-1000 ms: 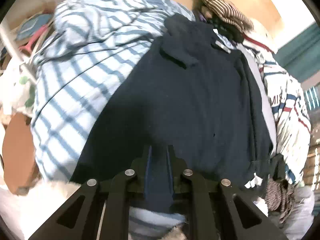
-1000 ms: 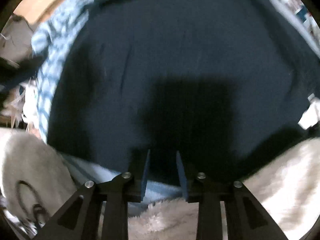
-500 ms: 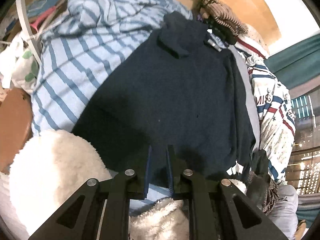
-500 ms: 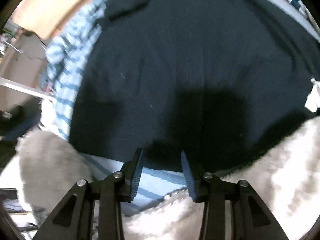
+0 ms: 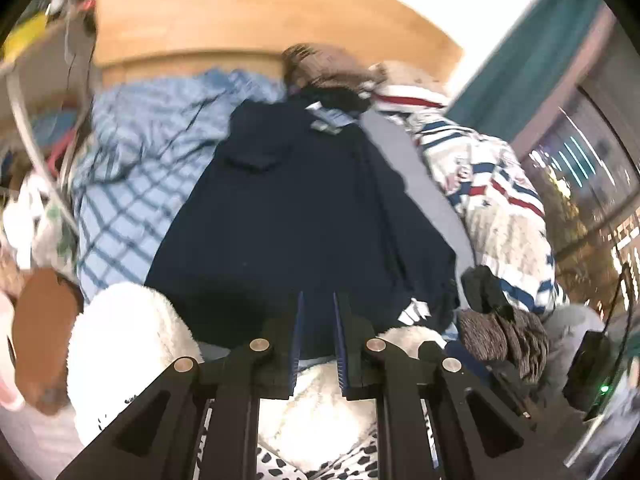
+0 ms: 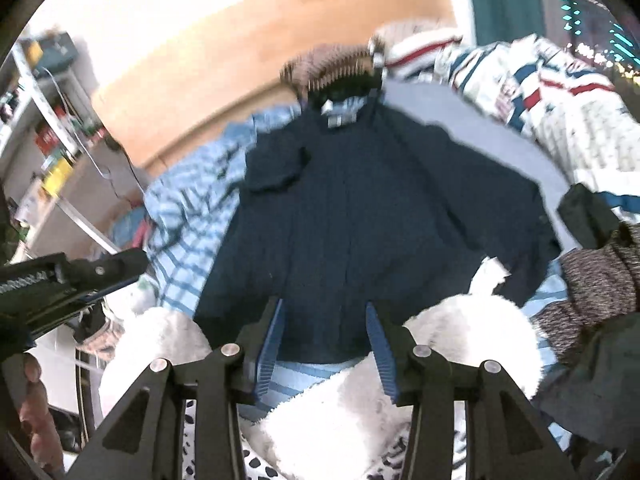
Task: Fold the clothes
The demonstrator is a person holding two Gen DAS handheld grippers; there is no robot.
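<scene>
**Dark shirt laid flat, both grippers lifted away from its hem**

Wooden headboard [image 5: 256,20] closes the far side of a bed crowded with laundry. On the bed the navy shirt [image 5: 304,208] lies spread flat, and it serves here as the landmark. Its long axis runs from the hem, nearest to the cameras, up to the collar with a pale label, which points toward the headboard. One sleeve looks folded in near the collar on the left side.

To the left of the shirt, and partly under it, lies a blue striped cloth [image 5: 132,168]. To its right a grey cloth and then a patterned quilt [image 5: 496,184] with red and blue stripes. Just before the hem sits a white fluffy blanket [image 6: 460,340].

The left gripper [image 5: 318,336] has its fingers close together with only a narrow gap, and nothing is between them. The right gripper [image 6: 326,344] is opening, its fingers spread wider, also with nothing pinched; the shirt is only seen behind the gap.

I judge the risks as these: at the next grasp near the hem, a finger may catch the striped cloth or the fluffy blanket together with the shirt, because they touch there. Also, if the two grippers take the shirt at unequal points, the fold will be skewed.
</scene>
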